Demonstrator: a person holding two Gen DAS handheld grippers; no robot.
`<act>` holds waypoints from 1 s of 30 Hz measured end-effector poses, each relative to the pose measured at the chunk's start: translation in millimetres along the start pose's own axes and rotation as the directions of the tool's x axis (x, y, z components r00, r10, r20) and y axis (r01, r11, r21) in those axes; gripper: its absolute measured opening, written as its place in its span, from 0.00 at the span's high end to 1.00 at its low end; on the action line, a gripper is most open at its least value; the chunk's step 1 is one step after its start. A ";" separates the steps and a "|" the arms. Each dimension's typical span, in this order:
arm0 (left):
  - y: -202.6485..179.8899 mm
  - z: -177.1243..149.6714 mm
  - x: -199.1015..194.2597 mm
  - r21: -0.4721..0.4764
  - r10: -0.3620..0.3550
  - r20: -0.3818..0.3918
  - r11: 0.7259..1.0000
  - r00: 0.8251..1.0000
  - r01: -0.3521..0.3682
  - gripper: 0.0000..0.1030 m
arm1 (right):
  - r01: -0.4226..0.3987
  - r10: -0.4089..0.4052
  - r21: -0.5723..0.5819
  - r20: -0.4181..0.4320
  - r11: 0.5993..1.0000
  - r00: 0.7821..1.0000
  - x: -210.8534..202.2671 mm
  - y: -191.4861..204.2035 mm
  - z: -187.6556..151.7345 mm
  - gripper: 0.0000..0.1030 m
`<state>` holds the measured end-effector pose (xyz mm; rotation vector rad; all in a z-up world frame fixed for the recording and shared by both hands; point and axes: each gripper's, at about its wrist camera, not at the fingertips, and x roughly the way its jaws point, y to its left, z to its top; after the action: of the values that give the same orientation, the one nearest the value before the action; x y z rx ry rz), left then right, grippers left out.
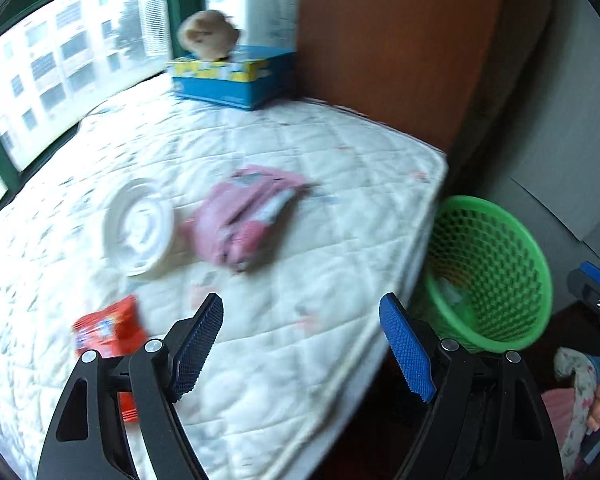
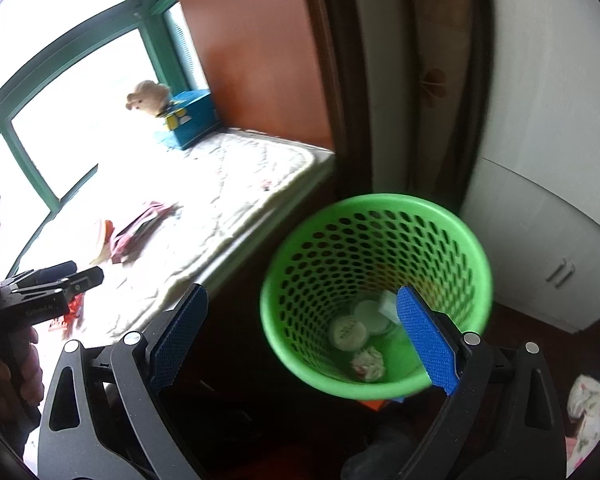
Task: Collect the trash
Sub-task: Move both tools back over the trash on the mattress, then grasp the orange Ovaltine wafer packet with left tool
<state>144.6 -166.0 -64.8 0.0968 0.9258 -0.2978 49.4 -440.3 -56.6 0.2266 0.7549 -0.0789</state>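
A white quilted mattress (image 1: 300, 152) carries three pieces of trash: a white round lid (image 1: 138, 228), a pink wrapper (image 1: 246, 216) and a red snack packet (image 1: 108, 330). My left gripper (image 1: 302, 346) is open and empty above the mattress's near edge, the red packet just left of its left finger. A green mesh basket (image 2: 376, 296) stands on the floor beside the mattress; it holds white lids and a crumpled paper ball (image 2: 367, 364). My right gripper (image 2: 302, 340) is open and empty above the basket's near rim. The basket also shows in the left wrist view (image 1: 496, 264).
A blue box (image 1: 232, 80) with a plush toy (image 1: 208, 36) stands at the mattress's far end by the window (image 1: 60, 60). A brown wooden panel (image 1: 380, 40) and a white cabinet (image 2: 540, 200) stand behind. The left gripper shows at the right wrist view's left edge (image 2: 52, 284).
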 end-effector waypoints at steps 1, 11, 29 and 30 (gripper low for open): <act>11.0 -2.0 -1.0 -0.017 0.030 0.002 0.999 1.000 -0.030 0.24 | -0.007 0.007 -0.006 -0.002 1.000 1.000 1.9 4.5 0.9 0.08; 119.9 -19.8 0.1 -0.234 0.157 -0.049 0.958 0.986 -0.164 0.16 | -0.070 0.068 -0.074 -0.024 0.995 0.997 19.2 48.8 6.8 0.08; 164.3 -43.0 49.0 -0.358 0.070 -0.195 0.924 0.978 -0.137 0.20 | -0.130 0.120 -0.140 -0.075 0.982 0.990 41.9 99.0 7.2 0.08; 163.8 -43.1 49.0 -0.355 0.070 -0.193 0.925 0.979 -0.136 0.25 | -0.133 0.123 -0.143 -0.078 0.981 0.989 43.3 101.7 7.0 0.08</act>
<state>187.1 -11.0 -137.1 -0.1760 1.1351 -0.0134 101.0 -342.6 -63.5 0.1361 0.8094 0.1072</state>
